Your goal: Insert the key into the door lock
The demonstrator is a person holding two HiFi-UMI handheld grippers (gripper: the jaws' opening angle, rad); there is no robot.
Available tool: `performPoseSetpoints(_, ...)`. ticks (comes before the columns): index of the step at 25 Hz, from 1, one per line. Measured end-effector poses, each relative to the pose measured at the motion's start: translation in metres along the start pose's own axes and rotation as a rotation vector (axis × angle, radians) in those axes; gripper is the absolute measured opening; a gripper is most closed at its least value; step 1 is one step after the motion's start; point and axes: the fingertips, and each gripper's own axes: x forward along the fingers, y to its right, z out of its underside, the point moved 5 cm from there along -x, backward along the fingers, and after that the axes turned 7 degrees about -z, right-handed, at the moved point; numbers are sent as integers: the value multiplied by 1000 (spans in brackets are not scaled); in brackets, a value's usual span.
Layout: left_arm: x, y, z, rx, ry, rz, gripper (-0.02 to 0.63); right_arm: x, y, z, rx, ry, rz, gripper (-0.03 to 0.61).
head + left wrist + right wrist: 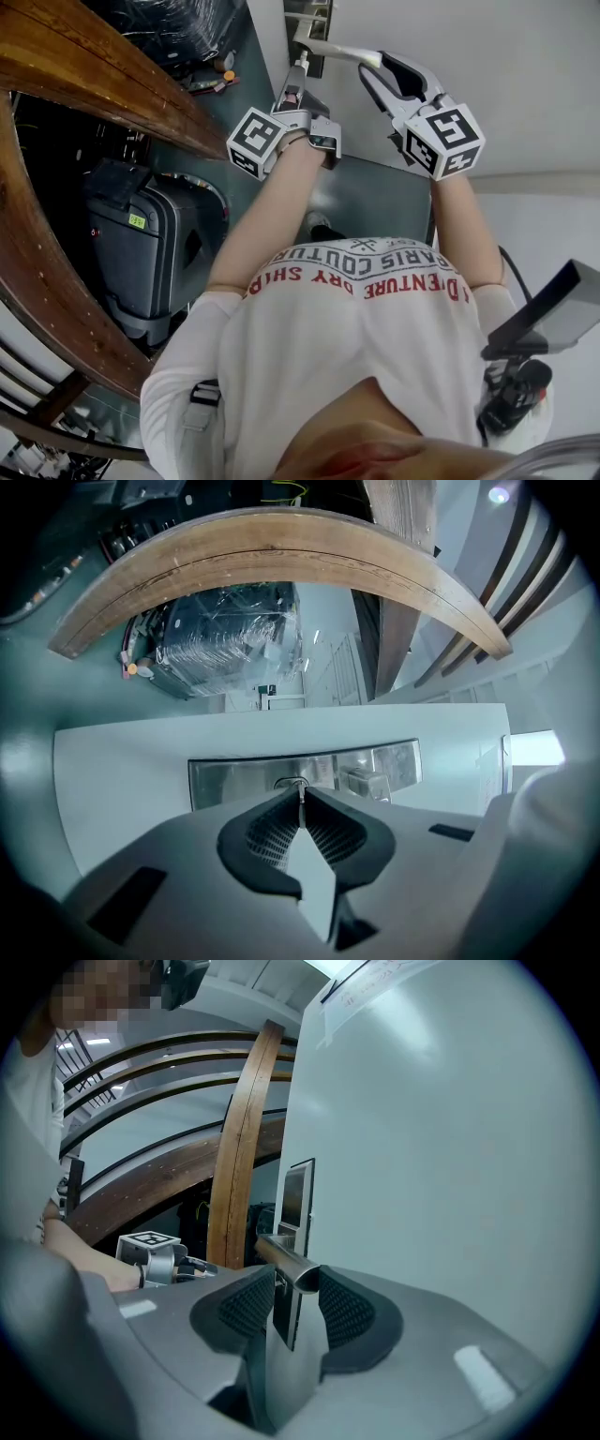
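Pinching the thin silver metal key [301, 808] in my left gripper [301, 797], jaws nearly together, its tip at the keyhole [292, 784] of the brushed steel lock plate [234, 778], I should push straight and level while my right gripper [295, 1290] clamps the silver lever handle [281, 1256].

You stood on a dark grey floor [375, 199], one shoe [319, 224] showing beneath you. A dark suitcase [141, 251] stood on that floor at your left, near the curved wooden rail [94, 75].
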Motion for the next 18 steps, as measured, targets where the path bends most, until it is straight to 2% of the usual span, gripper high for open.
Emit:
performPoseSetpoints(11, 18, 0, 0, -56, 24, 19, 23, 2, 2, 0, -29, -12, 9, 124)
performPoseSetpoints(15, 19, 0, -1, 3, -7, 37, 25, 2, 1, 0, -25, -19, 9, 126)
performPoseSetpoints(18, 14, 3, -5, 95, -40, 41, 91, 2, 1, 0, -20, -38, 35, 126)
